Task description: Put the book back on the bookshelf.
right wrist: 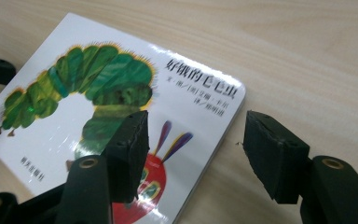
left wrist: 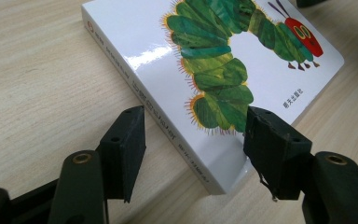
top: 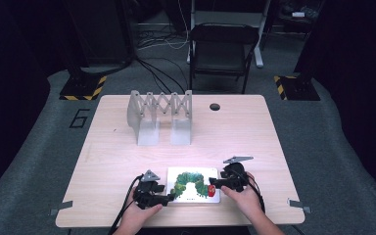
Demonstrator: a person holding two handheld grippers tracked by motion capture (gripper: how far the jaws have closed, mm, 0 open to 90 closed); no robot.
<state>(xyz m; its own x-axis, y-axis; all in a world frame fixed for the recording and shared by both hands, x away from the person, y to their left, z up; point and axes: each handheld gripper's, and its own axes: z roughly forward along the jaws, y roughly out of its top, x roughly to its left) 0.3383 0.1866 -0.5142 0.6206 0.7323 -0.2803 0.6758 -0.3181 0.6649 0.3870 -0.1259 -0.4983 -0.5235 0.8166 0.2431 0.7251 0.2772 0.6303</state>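
book [top: 194, 184] flat at the table's [top: 107, 147] near edge | left gripper [top: 162, 198] open, straddling its spine corner | right gripper [top: 214, 183] open over the opposite edge (nothing held) | step: approach; next: close on both edges

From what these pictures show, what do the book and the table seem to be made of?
Book: probably thick board with a glossy coated cover; the lamp glare on the white and the stiff, thick spine suggest it.
Table: light wood or a wood-look laminate with a matte finish; fine straight grain lines show, and which of the two cannot be told.
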